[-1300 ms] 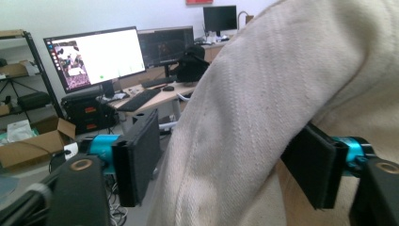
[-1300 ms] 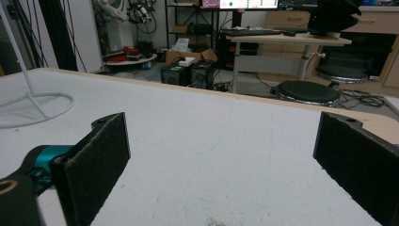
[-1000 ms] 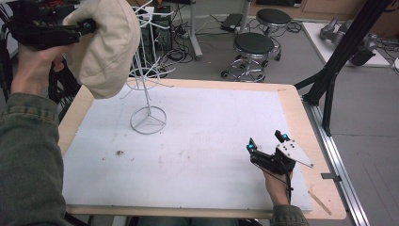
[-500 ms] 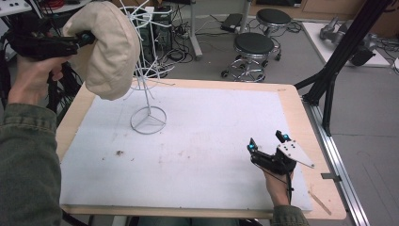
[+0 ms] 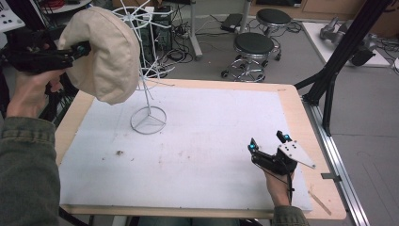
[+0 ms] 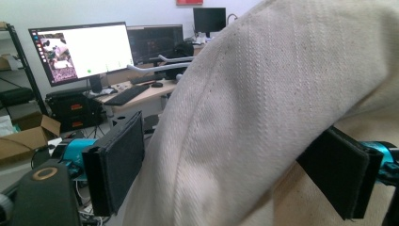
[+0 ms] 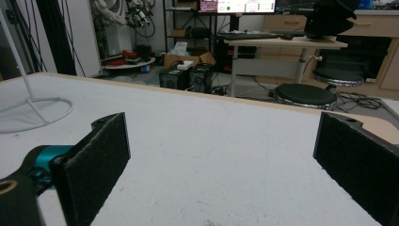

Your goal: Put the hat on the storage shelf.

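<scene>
A beige cloth cap (image 5: 106, 61) hangs against the top of a white wire stand (image 5: 148, 120) at the table's far left. My left gripper (image 5: 84, 47) reaches it from the left. In the left gripper view the cap's (image 6: 263, 117) edge lies between the jaws, which have just been opening. The left pad (image 6: 117, 165) stands clear of the cloth, so the gripper is open. My right gripper (image 5: 267, 141) rests on the white mat near the front right, open and with nothing between its pads (image 7: 99, 155). The stand's ring base (image 7: 28, 110) lies far off to its left.
A white mat (image 5: 211, 141) covers most of the wooden table (image 5: 294, 108). Small dark crumbs (image 5: 119, 152) lie on the mat's left. Two stools (image 5: 254, 44), cables and a black frame leg (image 5: 329, 80) stand beyond the far and right edges.
The left hand has carried the cap right and down against the stand's top. The right gripper has stayed put.
</scene>
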Available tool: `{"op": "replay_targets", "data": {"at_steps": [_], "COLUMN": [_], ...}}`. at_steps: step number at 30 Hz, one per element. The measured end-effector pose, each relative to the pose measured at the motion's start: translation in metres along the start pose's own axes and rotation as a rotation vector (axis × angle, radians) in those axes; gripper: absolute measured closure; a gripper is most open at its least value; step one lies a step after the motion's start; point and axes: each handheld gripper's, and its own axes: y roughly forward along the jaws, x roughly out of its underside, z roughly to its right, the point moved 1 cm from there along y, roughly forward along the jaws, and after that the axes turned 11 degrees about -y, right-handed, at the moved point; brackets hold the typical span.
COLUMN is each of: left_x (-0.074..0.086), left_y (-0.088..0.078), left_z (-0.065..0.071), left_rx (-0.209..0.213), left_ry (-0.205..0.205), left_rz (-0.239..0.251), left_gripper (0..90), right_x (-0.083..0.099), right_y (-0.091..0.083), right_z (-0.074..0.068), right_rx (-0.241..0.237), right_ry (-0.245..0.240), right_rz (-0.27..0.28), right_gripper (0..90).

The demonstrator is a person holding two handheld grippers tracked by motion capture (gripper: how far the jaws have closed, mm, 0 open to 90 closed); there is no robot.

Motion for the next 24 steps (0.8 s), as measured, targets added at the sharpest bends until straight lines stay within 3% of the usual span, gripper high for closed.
{"op": "replay_targets", "data": {"at_steps": [17,24], "left_x": [0.009,0.012], "left_y": [-0.027,-0.038], "left_z": [-0.002,-0.008], "left_rx": [0.000,-0.024], "left_ry": [-0.028,-0.046], "left_rz": [0.094,0.120], "left_gripper": [16.8,16.6], "right_x": [0.000,0.000], "right_y": [0.000,0.000], "right_z": [0.001,0.001], "right_rx": [0.000,0.001], "right_ry": [0.004,0.002], "right_rz": [-0.001,-0.001], "right_gripper": [3.2,3.2]}}
